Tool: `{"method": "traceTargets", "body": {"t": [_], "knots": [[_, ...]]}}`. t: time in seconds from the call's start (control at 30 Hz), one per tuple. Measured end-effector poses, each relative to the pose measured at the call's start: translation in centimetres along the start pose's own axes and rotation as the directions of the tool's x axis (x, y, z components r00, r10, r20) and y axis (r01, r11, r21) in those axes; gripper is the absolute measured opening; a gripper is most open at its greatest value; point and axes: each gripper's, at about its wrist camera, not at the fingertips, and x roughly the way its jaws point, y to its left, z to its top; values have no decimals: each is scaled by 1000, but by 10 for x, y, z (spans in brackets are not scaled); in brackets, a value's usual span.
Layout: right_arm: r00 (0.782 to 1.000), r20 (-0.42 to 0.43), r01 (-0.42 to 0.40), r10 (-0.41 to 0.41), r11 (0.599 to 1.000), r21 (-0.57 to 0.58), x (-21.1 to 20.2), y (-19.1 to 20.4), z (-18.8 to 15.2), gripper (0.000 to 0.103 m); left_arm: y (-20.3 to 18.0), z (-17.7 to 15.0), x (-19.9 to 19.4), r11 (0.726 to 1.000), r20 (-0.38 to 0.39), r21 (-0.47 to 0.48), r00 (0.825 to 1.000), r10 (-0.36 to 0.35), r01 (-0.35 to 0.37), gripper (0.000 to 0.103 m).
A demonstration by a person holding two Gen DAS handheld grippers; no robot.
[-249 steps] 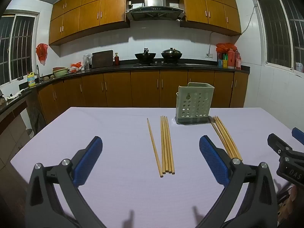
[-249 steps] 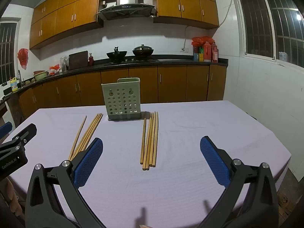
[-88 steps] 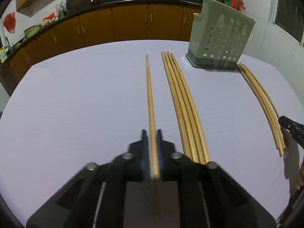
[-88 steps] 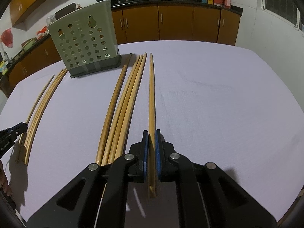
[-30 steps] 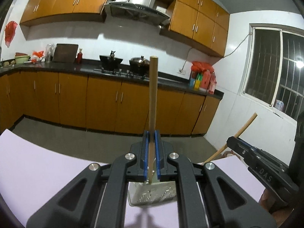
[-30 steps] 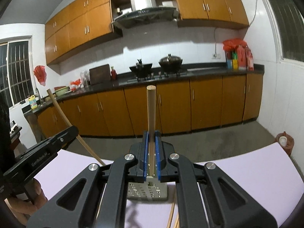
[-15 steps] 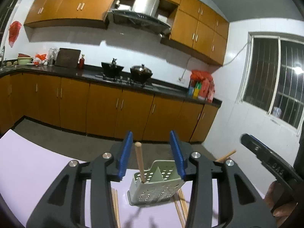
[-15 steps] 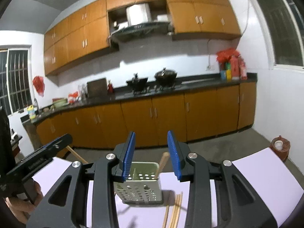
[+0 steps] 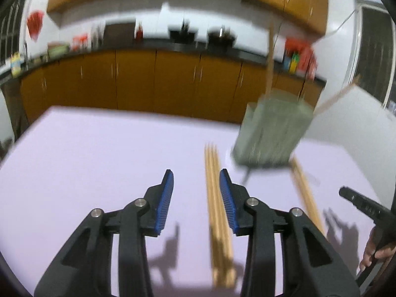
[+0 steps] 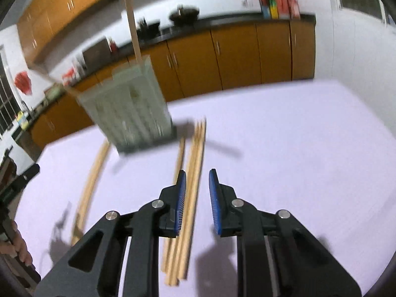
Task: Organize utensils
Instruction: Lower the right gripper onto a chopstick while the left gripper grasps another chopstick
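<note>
A pale green perforated utensil holder [image 9: 272,133] stands on the lilac table, with two wooden chopsticks [image 9: 269,61] sticking out of it; it also shows in the right wrist view [image 10: 131,109]. My left gripper [image 9: 195,198] is open and empty above the table, just left of a bundle of chopsticks [image 9: 217,203] lying flat. My right gripper [image 10: 196,198] is open and empty over another flat bundle of chopsticks [image 10: 190,185]. Both views are blurred by motion.
More chopsticks [image 9: 305,190] lie right of the holder in the left wrist view. The other gripper shows at the frame edge [image 9: 363,208]. Wooden kitchen cabinets [image 9: 136,79] and a dark counter run behind the table [image 9: 99,148].
Both grippers have let go of their chopsticks into the holder, then tilted down toward the table and the remaining bundles. The jaws stay open.
</note>
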Motion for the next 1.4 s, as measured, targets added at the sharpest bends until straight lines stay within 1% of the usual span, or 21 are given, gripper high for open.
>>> {"method": "traceTargets", "body": {"t": [0.03, 0.1, 0.17, 0.23, 0.27, 0.37, 0.4, 0.47, 0.6, 0.67, 0.7, 0.73, 0.8, 0.93, 1.23, 1.4], "knots": [[1000, -27, -6, 6, 1000, 3, 7, 0, -6, 20, 3, -11, 8, 1000, -43, -11, 999, -1, 0, 37], [999, -49, -13, 13, 1000, 0, 15, 5, -17, 20, 7, -24, 16, 1000, -87, -18, 996, -4, 3, 37], [998, -65, -17, 17, 1000, -10, 20, 8, -20, 20, 8, -33, 21, 1000, -113, -12, 994, -7, 5, 37], [997, -79, -19, 17, 999, -26, 26, 10, -20, 20, 7, -36, 24, 1000, -123, -1, 992, -8, 8, 37], [996, -83, -17, 15, 999, -31, 26, 13, -20, 18, 6, -38, 25, 1000, -127, 7, 992, -10, 11, 37], [995, -103, 13, -18, 999, -52, 33, 14, -25, 14, 1, -37, 27, 1000, -137, 18, 990, -12, 14, 37], [993, -112, 21, -27, 999, -48, 36, 13, -28, 14, 1, -38, 29, 1000, -142, 22, 990, -10, 13, 37], [994, -108, 15, -20, 999, -40, 33, 8, -33, 14, 0, -39, 31, 999, -150, 31, 989, -3, 8, 37], [992, -116, 35, -45, 995, -90, 35, 14, -37, 14, -2, -41, 35, 999, -167, 42, 986, 3, 4, 37], [991, -97, 80, -93, 989, -124, 34, 16, -37, 8, -2, -42, 37, 999, -175, 47, 985, 1, 8, 35], [989, -90, 102, -114, 987, -122, 34, 14, -37, 8, -3, -42, 38, 999, -179, 51, 984, 0, 10, 34], [989, -88, 108, -117, 989, -102, 34, 10, -36, 8, -3, -43, 39, 998, -183, 55, 983, -2, 13, 32], [990, -91, 103, -109, 992, -67, 34, 3, -34, 8, -3, -44, 40, 998, -193, 66, 981, -7, 20, 30], [989, -90, 107, -114, 991, -78, 34, 1, -34, 8, -7, -46, 46, 995, -213, 93, 977, -10, 30, 25], [989, -97, 97, -107, 990, -103, 35, 4, -34, 8, -14, -45, 50, 986, -217, 165, 976, 11, 25, 23], [991, -105, 75, -86, 991, -106, 34, 5, -35, 8, -20, -46, 52, 983, -234, 180, 972, -2, 45, 22]]}}
